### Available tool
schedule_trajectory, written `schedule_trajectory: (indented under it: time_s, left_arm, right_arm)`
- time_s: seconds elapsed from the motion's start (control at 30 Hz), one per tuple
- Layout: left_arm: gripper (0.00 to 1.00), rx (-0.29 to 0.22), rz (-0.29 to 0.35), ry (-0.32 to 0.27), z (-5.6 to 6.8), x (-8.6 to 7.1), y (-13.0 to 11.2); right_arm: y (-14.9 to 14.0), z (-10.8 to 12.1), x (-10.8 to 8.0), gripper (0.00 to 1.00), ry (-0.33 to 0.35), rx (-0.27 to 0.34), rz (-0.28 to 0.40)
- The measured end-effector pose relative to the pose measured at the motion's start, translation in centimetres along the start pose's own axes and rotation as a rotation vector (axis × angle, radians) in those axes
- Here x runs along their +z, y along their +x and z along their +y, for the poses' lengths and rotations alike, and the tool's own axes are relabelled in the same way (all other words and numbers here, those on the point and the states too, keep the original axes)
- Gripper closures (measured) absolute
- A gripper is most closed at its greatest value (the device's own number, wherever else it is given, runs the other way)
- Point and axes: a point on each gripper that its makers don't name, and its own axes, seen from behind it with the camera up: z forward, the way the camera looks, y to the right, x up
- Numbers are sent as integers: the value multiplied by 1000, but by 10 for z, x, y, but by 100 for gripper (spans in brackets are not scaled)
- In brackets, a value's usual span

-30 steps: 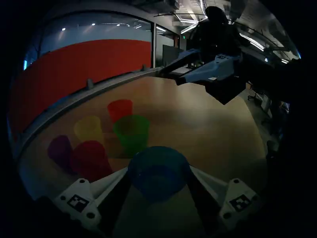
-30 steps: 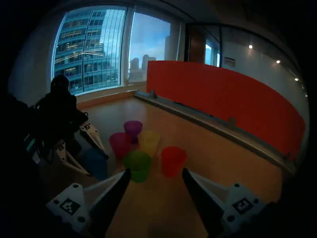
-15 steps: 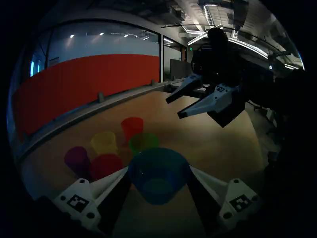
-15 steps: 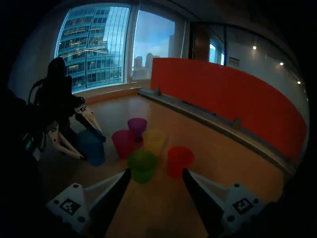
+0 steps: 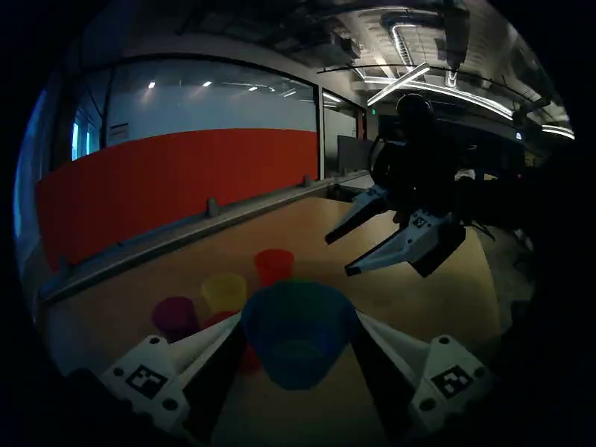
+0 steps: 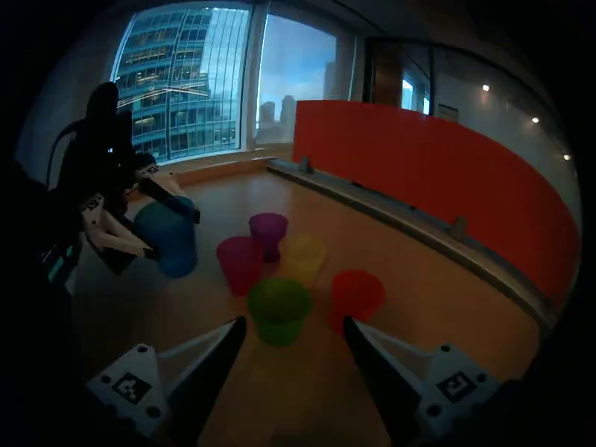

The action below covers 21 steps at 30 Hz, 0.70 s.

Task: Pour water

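blue cup (image 5: pixel 298 339) clamped in the left gripper (image 5: pixel 298 319), contents unclear

Cups: six were counted, namely one blue cup (image 6: pixel 167 238), one purple cup (image 6: pixel 267 232), one magenta cup (image 6: pixel 240 262), one yellow cup (image 6: pixel 302 257), one green cup (image 6: pixel 279 307) and one red cup (image 6: pixel 356 298). Grippers: two were counted, the left gripper (image 5: pixel 298 319) and the right gripper (image 6: pixel 293 322). Table (image 6: pixel 425 290): one was counted.

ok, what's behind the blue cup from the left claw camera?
Behind the blue cup, on the table: a red cup, a yellow cup, a purple cup. It covers most of the pink cup, and the green cup cannot be made out behind it.
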Motion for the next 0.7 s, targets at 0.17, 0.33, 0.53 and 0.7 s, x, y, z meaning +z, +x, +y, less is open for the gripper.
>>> schedule_trajectory:
  time_s: [0.17, 0.33, 0.53, 0.7]
  left_arm:
    - [13, 6, 25, 22, -4, -6, 9]
    - [13, 11, 43, 43, -8, -11, 16]
    - [13, 8, 59, 69, -15, -18, 23]
    - [13, 6, 72, 88, -20, -23, 28]
  right_arm:
    - [-4, -5, 8, 0, 9, 0, -6]
    - [-9, -9, 17, 0, 21, 0, -18]
    - [-16, -13, 28, 0, 32, -8, -37]
    - [-21, -17, 37, 0, 39, -16, -55]
